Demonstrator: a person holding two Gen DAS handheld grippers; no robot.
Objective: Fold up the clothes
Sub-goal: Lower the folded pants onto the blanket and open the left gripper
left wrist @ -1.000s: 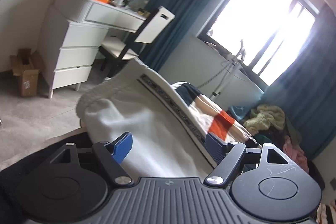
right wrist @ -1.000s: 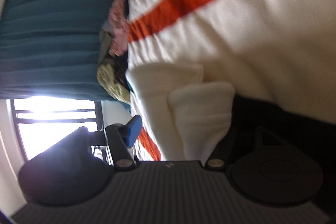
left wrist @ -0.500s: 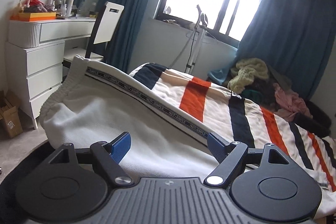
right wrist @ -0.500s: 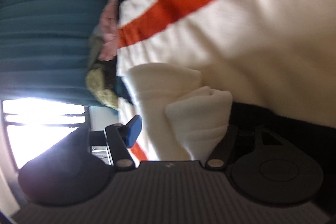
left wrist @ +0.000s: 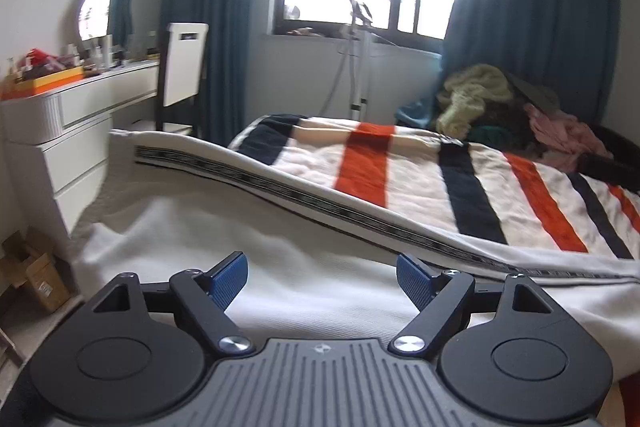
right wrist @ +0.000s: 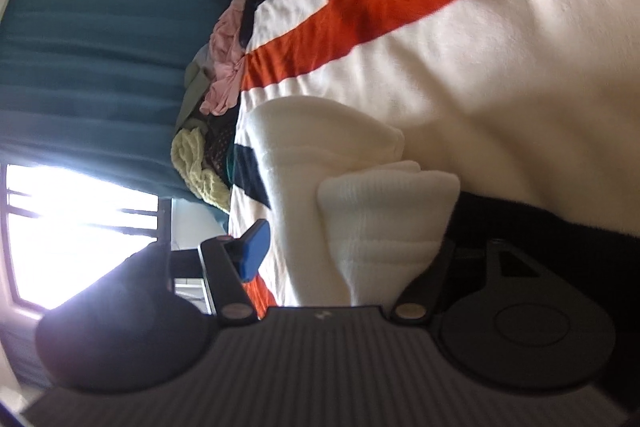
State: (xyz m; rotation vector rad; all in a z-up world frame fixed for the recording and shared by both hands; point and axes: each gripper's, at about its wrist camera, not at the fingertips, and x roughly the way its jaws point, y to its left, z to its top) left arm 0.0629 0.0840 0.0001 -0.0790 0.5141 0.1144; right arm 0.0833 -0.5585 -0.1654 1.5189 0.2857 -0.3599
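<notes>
The left gripper (left wrist: pixel 322 277) is wide open, its blue pads apart above a white garment (left wrist: pixel 248 227) spread on the striped bed (left wrist: pixel 404 179). The right gripper (right wrist: pixel 348 247) has bunched white fabric between its fingers; one pad is hidden, so its grip cannot be told.

Here's the bed (left wrist: pixel 420 183), covered by a cream blanket (left wrist: pixel 404 187) with orange and navy stripes. A white garment (left wrist: pixel 280 259) with a black patterned band lies across the near part of it, its edge draped toward the floor side. At the far corner by the curtain, a heap of clothes (left wrist: pixel 516 107) sits piled up, yellowish, pink and dark pieces tangled together.
</notes>
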